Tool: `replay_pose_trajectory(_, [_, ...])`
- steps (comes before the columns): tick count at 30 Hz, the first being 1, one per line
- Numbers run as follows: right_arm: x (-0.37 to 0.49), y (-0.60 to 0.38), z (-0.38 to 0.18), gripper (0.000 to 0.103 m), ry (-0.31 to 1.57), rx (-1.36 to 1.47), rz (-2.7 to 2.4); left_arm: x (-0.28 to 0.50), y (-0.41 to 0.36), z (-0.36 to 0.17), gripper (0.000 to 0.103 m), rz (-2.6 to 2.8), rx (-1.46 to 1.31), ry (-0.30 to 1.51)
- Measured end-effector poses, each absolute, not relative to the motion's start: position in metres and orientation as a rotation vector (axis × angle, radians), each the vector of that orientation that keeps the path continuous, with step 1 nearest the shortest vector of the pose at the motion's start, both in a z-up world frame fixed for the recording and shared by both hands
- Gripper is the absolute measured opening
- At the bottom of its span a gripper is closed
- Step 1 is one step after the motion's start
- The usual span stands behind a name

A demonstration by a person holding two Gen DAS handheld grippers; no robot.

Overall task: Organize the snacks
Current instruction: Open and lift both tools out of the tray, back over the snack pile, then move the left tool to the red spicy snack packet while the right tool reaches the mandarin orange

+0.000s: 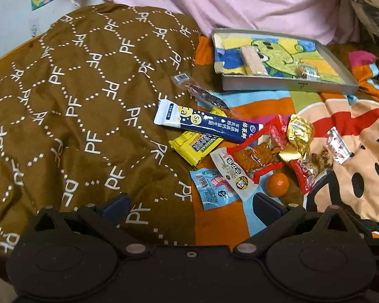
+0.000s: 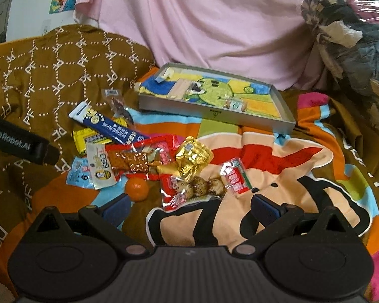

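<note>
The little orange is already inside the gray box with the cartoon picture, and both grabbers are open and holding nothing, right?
Not quite. The little orange isn't in the gray box; it lies on the blanket beside the snack pile, as the right wrist view shows. The rest is right: the left gripper and the right gripper are open and hold nothing.

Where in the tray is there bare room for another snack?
Inside the shallow grey cardboard tray, the yellow-and-orange right end beyond the small wrapped candy is bare. The left part around the beige wafer bar is tighter. The snack pile in front is crowded.
</note>
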State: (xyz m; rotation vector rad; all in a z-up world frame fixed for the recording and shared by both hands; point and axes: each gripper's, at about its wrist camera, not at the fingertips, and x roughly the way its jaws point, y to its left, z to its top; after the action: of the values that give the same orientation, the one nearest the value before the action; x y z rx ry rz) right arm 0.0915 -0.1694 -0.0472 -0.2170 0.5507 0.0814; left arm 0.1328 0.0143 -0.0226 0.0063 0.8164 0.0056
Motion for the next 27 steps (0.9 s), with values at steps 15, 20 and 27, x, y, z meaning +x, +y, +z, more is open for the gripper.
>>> replay_pose_trajectory(15, [0.123, -0.156, -0.063, 0.103, 0.682, -0.349, 0.203, 0.183, 0.013, -0.038, 0.102, -0.075, 0.030, 0.869])
replay_pose_trajectory(20, [0.130, -0.142, -0.072, 0.103, 0.632, -0.524, 0.318, 0.199, 0.010, -0.039, 0.102, -0.137, 0.089, 0.852])
replay_pose_trajectory(27, [0.154, -0.135, -0.087, 0.103, 0.600, -0.575, 0.413, 0.211, -0.008, -0.043, 0.102, -0.247, 0.257, 0.740])
